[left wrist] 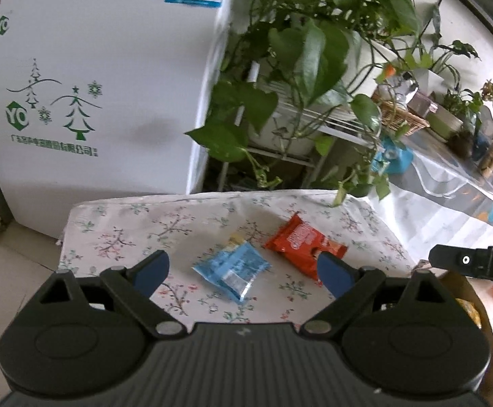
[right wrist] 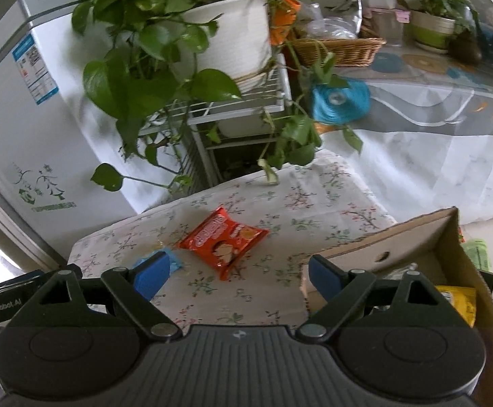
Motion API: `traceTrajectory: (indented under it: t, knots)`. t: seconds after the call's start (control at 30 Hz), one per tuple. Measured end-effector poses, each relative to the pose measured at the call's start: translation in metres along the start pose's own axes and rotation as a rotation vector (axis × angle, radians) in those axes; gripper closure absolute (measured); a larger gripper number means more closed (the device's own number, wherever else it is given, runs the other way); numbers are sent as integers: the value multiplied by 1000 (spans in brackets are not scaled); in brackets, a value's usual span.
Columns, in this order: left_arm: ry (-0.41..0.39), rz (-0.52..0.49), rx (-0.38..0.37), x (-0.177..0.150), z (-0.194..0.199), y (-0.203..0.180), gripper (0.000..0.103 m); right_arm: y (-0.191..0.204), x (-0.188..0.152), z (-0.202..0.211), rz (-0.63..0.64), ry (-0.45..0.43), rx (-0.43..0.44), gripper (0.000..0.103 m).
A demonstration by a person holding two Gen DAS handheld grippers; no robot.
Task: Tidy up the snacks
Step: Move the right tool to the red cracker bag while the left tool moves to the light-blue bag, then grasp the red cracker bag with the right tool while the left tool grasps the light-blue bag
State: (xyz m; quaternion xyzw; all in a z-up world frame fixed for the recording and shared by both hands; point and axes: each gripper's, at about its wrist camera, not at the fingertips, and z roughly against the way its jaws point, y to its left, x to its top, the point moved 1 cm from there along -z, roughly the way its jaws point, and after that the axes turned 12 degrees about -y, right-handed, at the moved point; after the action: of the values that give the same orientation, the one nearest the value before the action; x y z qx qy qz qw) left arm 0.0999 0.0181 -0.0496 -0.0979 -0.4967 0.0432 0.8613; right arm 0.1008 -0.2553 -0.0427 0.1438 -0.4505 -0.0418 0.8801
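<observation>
A: Both jaws?
B: Left hand-held gripper [left wrist: 243, 273] and right hand-held gripper [right wrist: 238, 276] spread wide, empty.
A: Snacks?
B: Blue packet [left wrist: 232, 269] just left of the red packet [right wrist: 224, 242] on the table [right wrist: 314, 210]; cardboard box [right wrist: 415, 234] right of the red packet.

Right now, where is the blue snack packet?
The blue snack packet lies on the floral tablecloth, just left of the red snack packet. In the right wrist view it is mostly hidden behind the left finger of the right hand-held gripper.

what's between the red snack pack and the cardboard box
Only bare floral tablecloth separates the red snack pack from the cardboard box, per the right wrist view.
</observation>
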Motion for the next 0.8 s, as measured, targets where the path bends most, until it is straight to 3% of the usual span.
traceTrajectory:
  t: [0.23,0.4,0.67,0.8]
  knots:
    - [13,-34,39,-6,-12,11,9,14,-3,-12,12,22,41,9]
    - [31,-113,43,-18,-28,10,9,18,-6,-29,-3,56,70,9]
    - [41,-246,-10,-34,-56,-7,9,27,-9,-61,33,78,115,7]
    - [49,-251,-19,-38,-74,-6,9,33,-8,-77,88,73,118,5]
